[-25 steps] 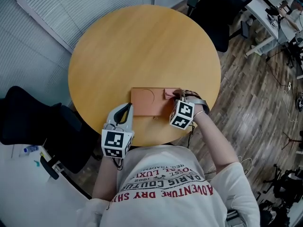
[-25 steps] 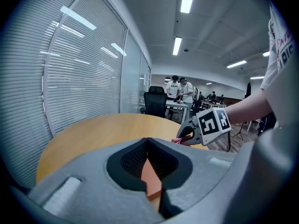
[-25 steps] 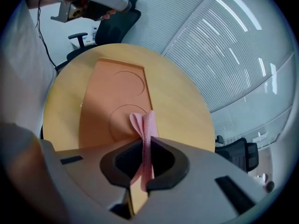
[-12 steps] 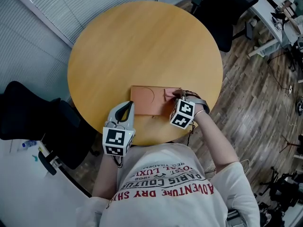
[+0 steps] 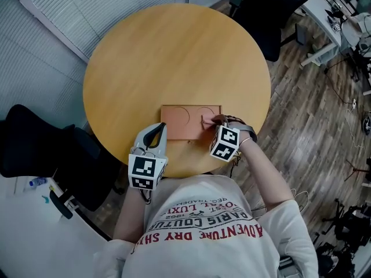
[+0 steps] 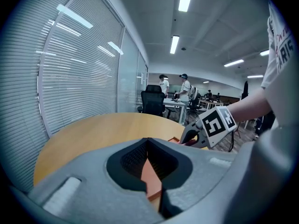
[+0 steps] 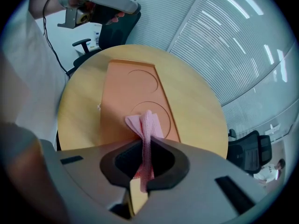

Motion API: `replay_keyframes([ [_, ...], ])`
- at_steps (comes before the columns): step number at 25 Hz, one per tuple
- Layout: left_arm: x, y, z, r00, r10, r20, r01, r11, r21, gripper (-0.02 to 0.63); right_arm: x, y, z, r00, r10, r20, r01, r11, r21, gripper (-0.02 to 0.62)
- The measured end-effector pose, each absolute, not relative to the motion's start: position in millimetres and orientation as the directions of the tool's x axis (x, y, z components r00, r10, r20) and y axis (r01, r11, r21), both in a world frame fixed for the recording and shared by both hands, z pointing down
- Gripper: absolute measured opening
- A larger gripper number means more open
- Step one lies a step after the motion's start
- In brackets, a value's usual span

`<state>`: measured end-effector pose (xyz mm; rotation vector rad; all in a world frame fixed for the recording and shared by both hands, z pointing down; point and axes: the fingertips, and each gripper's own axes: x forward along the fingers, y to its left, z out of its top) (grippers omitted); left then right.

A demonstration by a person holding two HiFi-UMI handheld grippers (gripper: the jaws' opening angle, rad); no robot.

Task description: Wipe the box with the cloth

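Note:
A flat orange-brown box (image 5: 184, 130) with two round recesses lies near the front edge of the round wooden table (image 5: 168, 57). My right gripper (image 5: 213, 120) is shut on a bunched pink cloth (image 5: 206, 120), which rests on the right part of the box. In the right gripper view the cloth (image 7: 146, 124) runs up between the jaws over the box (image 7: 124, 94). My left gripper (image 5: 157, 127) is shut, its tips at the box's left edge. In the left gripper view a strip of the box (image 6: 152, 174) shows through the left gripper (image 6: 147, 141), with the right gripper (image 6: 189, 136) beyond.
Black office chairs stand at the left (image 5: 35, 146) and at the far right (image 5: 272, 7) of the table. A blind-covered glass wall (image 5: 87, 10) runs behind it. Desks (image 5: 339, 16) stand on the wood floor to the right. Two people (image 6: 174, 87) stand far off.
The right gripper has drawn the cloth a little toward me across the box, uncovering the right round recess. The left gripper has stayed at the box's left edge.

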<state>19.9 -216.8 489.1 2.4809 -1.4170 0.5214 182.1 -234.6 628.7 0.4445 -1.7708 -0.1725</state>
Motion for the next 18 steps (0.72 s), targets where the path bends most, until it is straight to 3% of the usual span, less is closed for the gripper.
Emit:
replay_keyframes([
  [18, 18, -192, 480, 0.535, -0.746, 0.396, -0.828, -0.557, 0.069, 0.009, 182, -169, 628, -0.208, -0.363, 0.908, -0.285, 0.911, 0.299, 0.032],
])
